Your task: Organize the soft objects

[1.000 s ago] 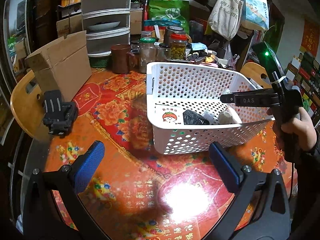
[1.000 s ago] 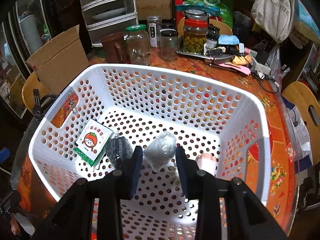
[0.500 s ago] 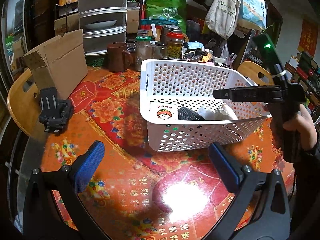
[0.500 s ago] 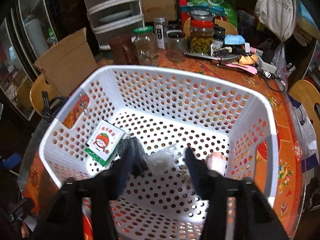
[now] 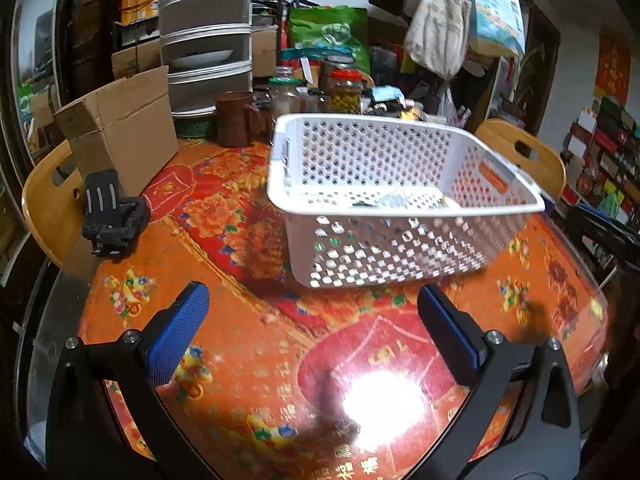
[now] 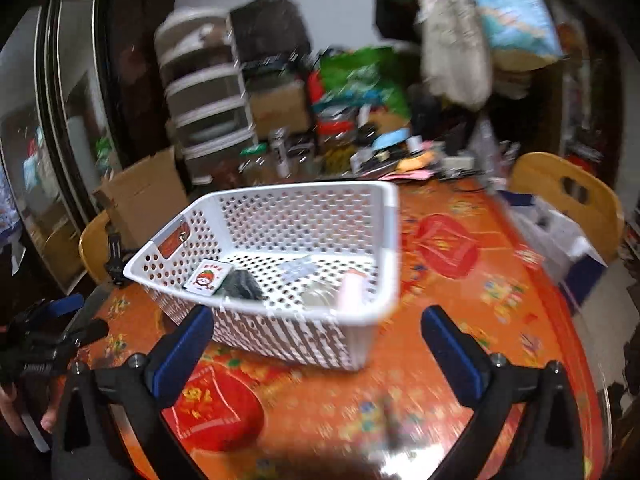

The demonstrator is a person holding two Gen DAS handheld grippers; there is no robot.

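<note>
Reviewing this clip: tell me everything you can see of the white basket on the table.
The white basket is rectangular, plastic-looking, with perforated walls and floor, a smooth rim and a handle slot in each end. It stands upright and open on the red-and-orange tablecloth. Inside lie a cartoon-printed packet, a dark bundle, a clear crumpled bag and a pale pink item. Neither gripper touches it.

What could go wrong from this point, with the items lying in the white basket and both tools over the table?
The right tool is empty, its jaws opening, and its view is smeared; it could clip the basket rim. The left tool sits low and open over the glossy tablecloth, which might let the basket slide if nudged. Jars crowd behind it.
</note>
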